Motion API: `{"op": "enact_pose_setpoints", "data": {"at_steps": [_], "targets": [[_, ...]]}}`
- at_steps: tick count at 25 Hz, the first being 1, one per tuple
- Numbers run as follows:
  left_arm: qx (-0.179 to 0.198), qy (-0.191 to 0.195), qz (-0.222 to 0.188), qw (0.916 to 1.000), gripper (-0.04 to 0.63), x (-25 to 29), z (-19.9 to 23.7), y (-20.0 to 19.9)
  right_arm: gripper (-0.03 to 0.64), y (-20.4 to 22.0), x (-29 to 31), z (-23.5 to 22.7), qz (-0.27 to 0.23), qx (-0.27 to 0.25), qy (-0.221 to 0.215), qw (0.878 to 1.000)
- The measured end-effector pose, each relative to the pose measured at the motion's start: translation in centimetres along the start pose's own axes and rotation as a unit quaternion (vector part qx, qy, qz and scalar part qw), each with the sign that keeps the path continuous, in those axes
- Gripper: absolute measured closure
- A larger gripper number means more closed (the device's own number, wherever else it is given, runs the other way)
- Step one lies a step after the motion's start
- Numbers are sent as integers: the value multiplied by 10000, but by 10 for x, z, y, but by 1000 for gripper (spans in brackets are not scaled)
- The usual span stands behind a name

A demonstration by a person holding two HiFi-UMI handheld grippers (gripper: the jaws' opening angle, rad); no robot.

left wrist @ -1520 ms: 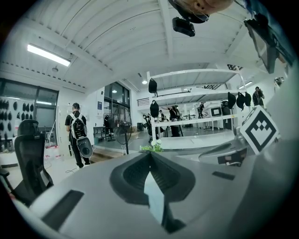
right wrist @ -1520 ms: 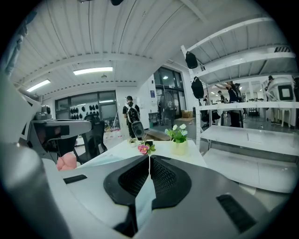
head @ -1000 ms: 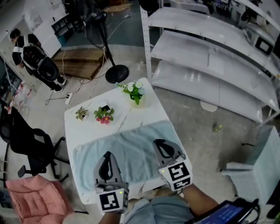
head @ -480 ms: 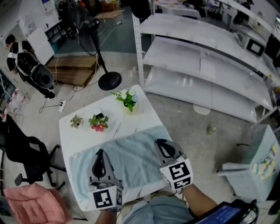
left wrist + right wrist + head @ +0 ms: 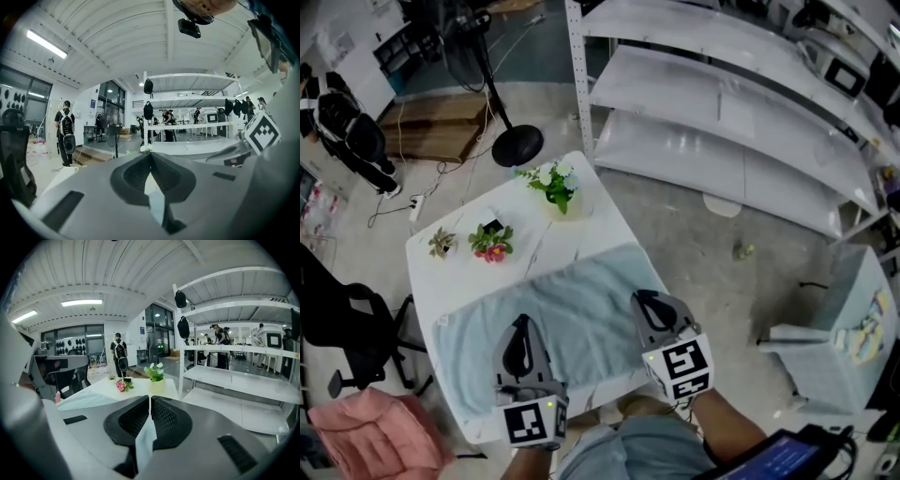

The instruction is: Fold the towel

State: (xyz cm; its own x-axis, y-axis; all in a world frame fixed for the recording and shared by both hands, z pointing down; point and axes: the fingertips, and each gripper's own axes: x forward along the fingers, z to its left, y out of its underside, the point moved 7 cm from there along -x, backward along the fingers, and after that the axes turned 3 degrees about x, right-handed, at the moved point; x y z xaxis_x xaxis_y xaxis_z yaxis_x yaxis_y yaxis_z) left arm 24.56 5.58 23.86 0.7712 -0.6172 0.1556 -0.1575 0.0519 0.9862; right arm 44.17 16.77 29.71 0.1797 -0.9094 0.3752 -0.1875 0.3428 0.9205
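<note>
A light blue towel lies spread across the near half of the white table. My left gripper is over the towel's near left part, shut with a strip of the blue cloth pinched between its jaws. My right gripper is at the towel's near right part, also shut on a fold of the cloth. In the left gripper view the left gripper points almost level across the room. The right gripper points toward the flowers at the table's far end.
At the table's far end stand a vase of white flowers, a pot of pink flowers and a small plant. White shelves run to the right. A fan, a black chair and a pink cushion are to the left.
The head view has swung, so the table now sits further left in the picture. Both grippers have shifted a little over the towel's near edge and stay shut on the cloth.
</note>
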Motion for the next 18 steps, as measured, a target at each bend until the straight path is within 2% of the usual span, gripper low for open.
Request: {"op": "enact_pose_setpoints", "data": {"at_steps": [12, 18], "targets": [[170, 115, -177, 9996, 591, -3, -12, -8, 583, -7, -10, -7, -164, -28, 70, 9998], [134, 268, -25, 9995, 591, 5, -20, 0, 580, 5, -14, -18, -47, 90, 276, 9996]]}}
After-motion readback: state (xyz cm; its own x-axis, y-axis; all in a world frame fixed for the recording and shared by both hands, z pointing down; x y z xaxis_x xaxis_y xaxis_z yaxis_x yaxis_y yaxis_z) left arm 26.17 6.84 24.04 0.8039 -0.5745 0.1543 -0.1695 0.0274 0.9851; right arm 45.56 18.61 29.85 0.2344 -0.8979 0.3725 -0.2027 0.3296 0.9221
